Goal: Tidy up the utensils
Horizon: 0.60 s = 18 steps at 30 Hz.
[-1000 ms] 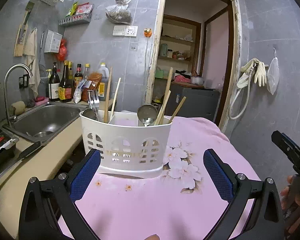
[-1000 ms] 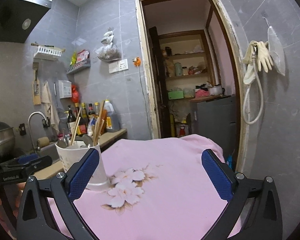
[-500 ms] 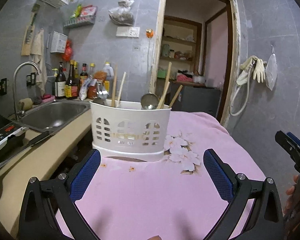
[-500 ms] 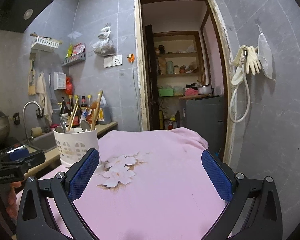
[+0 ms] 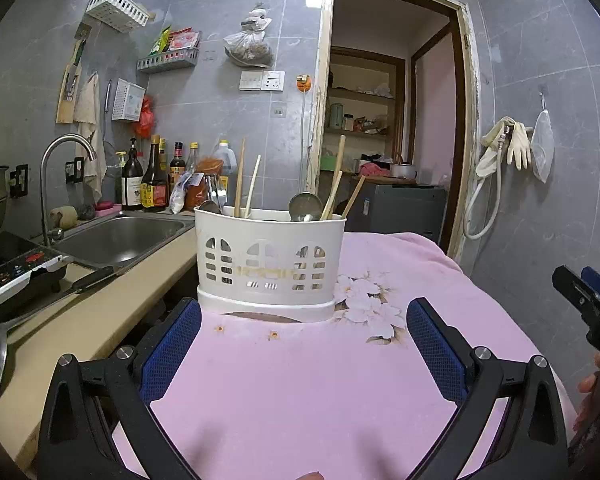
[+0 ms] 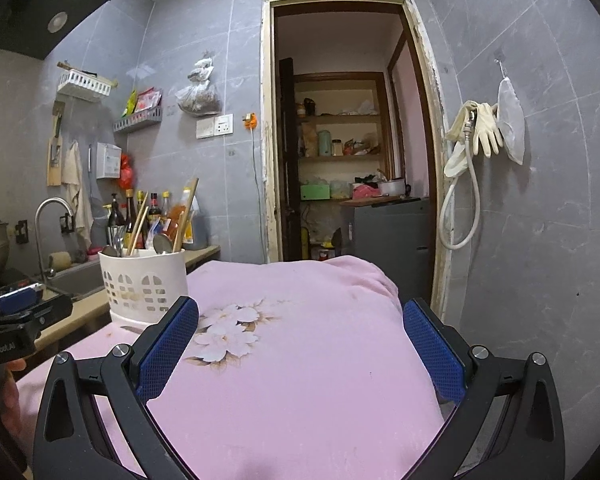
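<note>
Utensil caddy at the table's left edge, counter and sink beyond it

The utensil caddy (image 5: 270, 258) stands on the tablecloth (image 5: 300, 380), directly ahead of the left gripper (image 5: 303, 344) and apart from it; chopsticks (image 5: 240, 178), a ladle (image 5: 305, 207) and forks (image 5: 216, 194) stand upright in it. To its left runs the counter (image 5: 112, 304) with the sink (image 5: 120, 236) set into it and the faucet (image 5: 62, 168) at the sink's left. Sauce bottles (image 5: 154, 178) line the wall behind the sink. The doorway (image 5: 392, 120) opens behind the table, with rubber gloves (image 5: 508, 148) hanging on the wall to its right. The right gripper (image 6: 300, 344) hovers over the cloth, the caddy ahead to its left.
</note>
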Tool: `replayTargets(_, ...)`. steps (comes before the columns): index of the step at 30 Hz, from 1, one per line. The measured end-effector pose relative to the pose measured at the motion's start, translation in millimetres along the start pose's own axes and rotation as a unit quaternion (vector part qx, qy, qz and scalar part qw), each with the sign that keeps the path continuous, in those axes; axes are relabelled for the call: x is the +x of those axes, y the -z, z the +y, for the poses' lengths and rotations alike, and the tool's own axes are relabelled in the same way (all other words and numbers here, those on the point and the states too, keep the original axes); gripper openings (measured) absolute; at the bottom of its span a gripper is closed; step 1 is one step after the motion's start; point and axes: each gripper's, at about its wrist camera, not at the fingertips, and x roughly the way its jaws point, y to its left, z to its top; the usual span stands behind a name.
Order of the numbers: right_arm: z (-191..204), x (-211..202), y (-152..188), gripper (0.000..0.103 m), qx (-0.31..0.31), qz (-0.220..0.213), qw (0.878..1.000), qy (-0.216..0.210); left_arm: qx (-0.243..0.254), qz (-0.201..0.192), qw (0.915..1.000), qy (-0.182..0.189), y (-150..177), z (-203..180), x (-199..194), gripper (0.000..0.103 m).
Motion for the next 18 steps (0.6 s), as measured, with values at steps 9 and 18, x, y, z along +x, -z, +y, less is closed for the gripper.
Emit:
replayTargets(9, -7.5, -3.8, 1.7, 0.103, 0.007, -0.002, 1.0, -0.002, 0.003, 0.001, 1.0, -0.003, 1.2, -3.3, 0.0, 0.101)
replayTargets(18, -9.2, -3.5, -0.1, 0.103, 0.005, -0.003, 1.0, -0.001, 0.0, 0.002, 1.0, -0.003, 3.1, -5.2, 1.7, 0.101)
